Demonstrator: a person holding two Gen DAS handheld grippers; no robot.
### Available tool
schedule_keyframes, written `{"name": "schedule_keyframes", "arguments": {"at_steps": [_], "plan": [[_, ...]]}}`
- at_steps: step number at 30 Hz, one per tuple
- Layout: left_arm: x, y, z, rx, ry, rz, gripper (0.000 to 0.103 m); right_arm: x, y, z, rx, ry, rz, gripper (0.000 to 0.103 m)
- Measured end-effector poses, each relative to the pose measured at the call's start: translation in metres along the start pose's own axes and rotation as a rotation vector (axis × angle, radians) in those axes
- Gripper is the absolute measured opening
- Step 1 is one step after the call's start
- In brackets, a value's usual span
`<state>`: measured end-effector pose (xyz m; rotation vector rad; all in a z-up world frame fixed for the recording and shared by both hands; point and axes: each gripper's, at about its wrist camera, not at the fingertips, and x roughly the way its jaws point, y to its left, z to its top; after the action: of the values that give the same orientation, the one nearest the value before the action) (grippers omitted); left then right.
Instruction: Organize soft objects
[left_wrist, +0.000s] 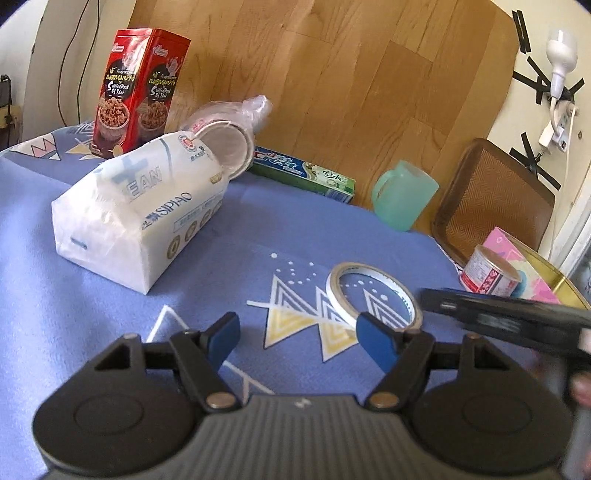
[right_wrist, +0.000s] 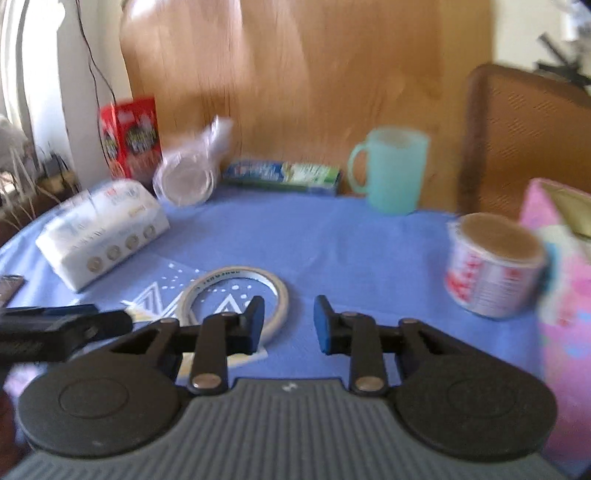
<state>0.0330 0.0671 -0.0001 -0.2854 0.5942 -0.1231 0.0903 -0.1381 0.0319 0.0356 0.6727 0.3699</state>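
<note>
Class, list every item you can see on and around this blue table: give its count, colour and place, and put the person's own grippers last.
tissue pack: one, white, left on the tablecloth
red box: one, back left
plastic-wrapped bowls: clear, behind the tissue pack
toothpaste box: one, blue-green, back edge
mug: one, mint green, back right
tape roll: one, white, flat, centre front
can: one, red-white, right
pink box: one, far right
chair: brown, beyond the table
left gripper: open, empty
right gripper: open, empty

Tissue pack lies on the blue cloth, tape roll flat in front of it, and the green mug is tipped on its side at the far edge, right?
Not quite: the green mug stands upright, as the right wrist view shows. The tissue pack does lie on the blue cloth, the tape roll flat before it.
</note>
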Motion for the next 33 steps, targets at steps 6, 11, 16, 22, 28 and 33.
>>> {"name": "schedule_keyframes", "arguments": {"at_steps": [6, 11, 16, 22, 28, 33], "plan": [[0.000, 0.004, 0.000, -0.011, 0.000, -0.013, 0.072, -0.004, 0.000, -0.007, -0.038, 0.027, -0.023, 0.012], [0.001, -0.003, -0.001, 0.020, 0.011, -0.010, 0.071, -0.071, -0.033, -0.055, 0.094, 0.007, -0.017, 0.011], [0.000, -0.054, -0.007, 0.101, 0.109, -0.176, 0.064, -0.123, -0.067, -0.098, 0.274, -0.035, -0.045, 0.012], [0.009, -0.137, -0.027, 0.263, 0.290, -0.316, 0.037, -0.125, -0.094, -0.114, 0.485, -0.065, 0.066, 0.012], [0.010, -0.148, -0.020, 0.208, 0.310, -0.308, 0.018, -0.143, -0.091, -0.116, 0.446, -0.139, 0.062, 0.011], [0.002, -0.191, 0.008, 0.276, 0.231, -0.375, 0.017, -0.176, -0.096, -0.096, 0.345, -0.331, -0.041, 0.011]]}}
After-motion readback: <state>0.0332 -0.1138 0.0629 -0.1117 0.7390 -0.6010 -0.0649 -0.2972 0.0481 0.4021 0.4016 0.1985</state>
